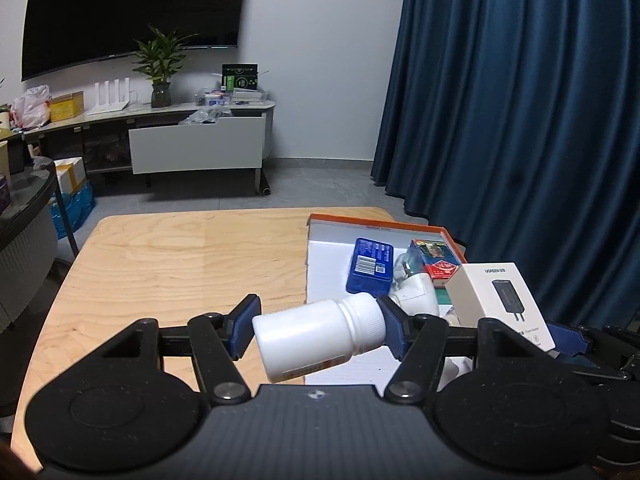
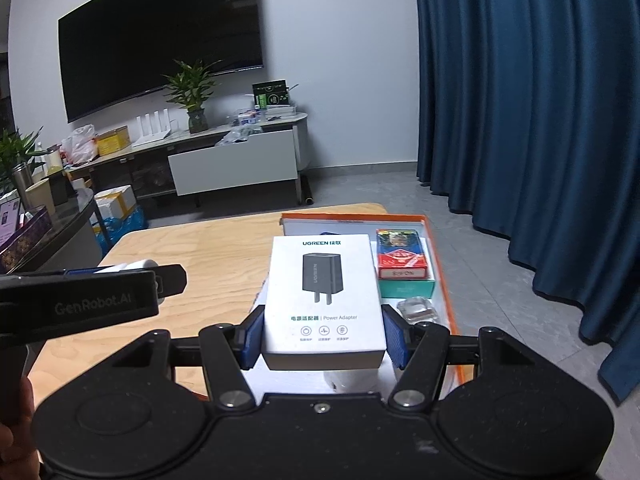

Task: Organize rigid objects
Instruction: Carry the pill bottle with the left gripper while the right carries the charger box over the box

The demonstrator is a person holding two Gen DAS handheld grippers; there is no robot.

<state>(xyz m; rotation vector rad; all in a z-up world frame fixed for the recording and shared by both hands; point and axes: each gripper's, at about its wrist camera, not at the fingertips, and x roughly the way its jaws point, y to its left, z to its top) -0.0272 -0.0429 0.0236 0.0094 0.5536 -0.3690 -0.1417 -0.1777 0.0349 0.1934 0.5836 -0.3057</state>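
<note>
My left gripper (image 1: 318, 330) is shut on a white plastic bottle (image 1: 316, 338), held sideways with its cap to the right, above the near left edge of the orange-rimmed tray (image 1: 452, 240). My right gripper (image 2: 324, 336) is shut on a white UGREEN power adapter box (image 2: 324, 292), held over the tray (image 2: 450, 280); this box also shows in the left wrist view (image 1: 500, 300). The left gripper (image 2: 120, 288) shows at the left of the right wrist view, with the bottle (image 2: 136, 266) behind it.
In the tray lie a blue tin (image 1: 370, 266), a red card box (image 1: 436, 262) on a teal box (image 2: 406, 288), a clear object (image 2: 416, 308) and a white item (image 1: 416, 294). The wooden table (image 1: 180, 264) spreads left. A blue curtain (image 1: 520, 120) hangs at right.
</note>
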